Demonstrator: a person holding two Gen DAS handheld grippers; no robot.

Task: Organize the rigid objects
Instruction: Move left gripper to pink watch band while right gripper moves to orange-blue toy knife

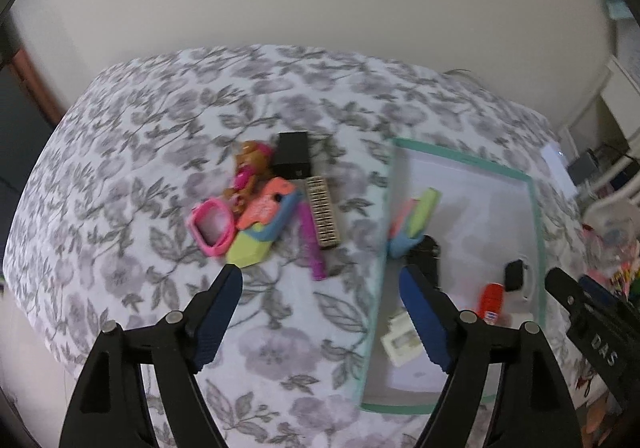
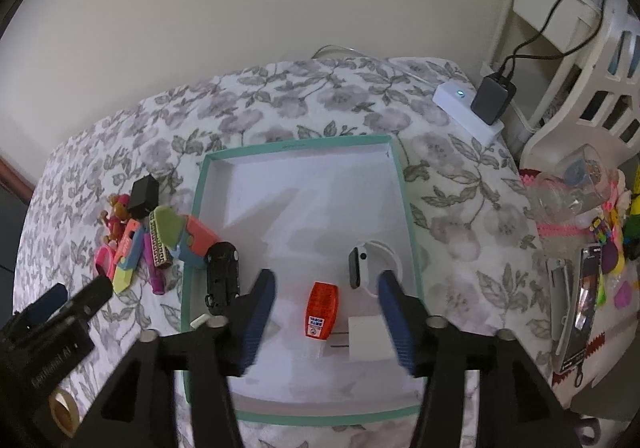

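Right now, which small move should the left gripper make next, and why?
Probably ease the open left gripper forward to the purple stick, the nearest loose piece in the pile. The tray beside it already holds several items, and both grippers are empty.

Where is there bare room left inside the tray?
The tray's far half is bare, from its far rim down to the black toy car and white watch. The near half is crowded around the orange item and white plug.
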